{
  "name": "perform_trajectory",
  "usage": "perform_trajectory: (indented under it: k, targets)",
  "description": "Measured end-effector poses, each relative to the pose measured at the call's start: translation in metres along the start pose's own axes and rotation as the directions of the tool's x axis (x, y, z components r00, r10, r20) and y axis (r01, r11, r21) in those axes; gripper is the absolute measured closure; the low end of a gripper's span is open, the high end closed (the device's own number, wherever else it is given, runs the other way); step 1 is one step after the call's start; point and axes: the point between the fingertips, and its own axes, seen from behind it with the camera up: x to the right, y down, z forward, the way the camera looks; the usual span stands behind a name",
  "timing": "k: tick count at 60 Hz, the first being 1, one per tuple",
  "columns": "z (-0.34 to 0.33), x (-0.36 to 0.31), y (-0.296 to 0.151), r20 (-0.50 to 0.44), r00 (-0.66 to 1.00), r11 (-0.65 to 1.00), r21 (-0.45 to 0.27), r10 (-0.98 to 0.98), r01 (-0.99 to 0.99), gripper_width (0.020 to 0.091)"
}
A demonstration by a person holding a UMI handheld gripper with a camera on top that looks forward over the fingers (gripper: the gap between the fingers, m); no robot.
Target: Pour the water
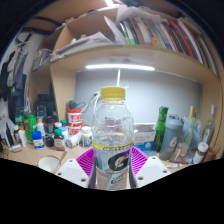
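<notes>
Claw tight on Gatorade bottle

A shelf is running across the far wall, carrying leaning books. A light strip is glowing beneath it. On the desk, paint bottles are crowding the far left, a red can is standing among them, and a dark green bottle is standing at the right beside grey containers.

bottle: base hidden | hand-held gripper: fingers mostly hidden behind bottle | label: text partly cut off
</notes>
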Motion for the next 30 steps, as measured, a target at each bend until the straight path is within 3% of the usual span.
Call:
perform_trajectory:
  k: [15,22,24,30]
  targets:
    - [0.008,-0.008,0.029,0.038,0.995,0.995,0.030,0.090,-0.091,0.0635]
    - [0.009,-0.020,0.044,0.062,0.993,0.994,0.010,0.105,-0.105,0.0632]
    - [0.010,-0.020,0.054,0.058,0.994,0.996,-0.007,0.090,-0.090,0.0597]
    - [0.008,-0.015,0.053,0.027,0.999,0.998,0.049,0.042,-0.043,0.0575]
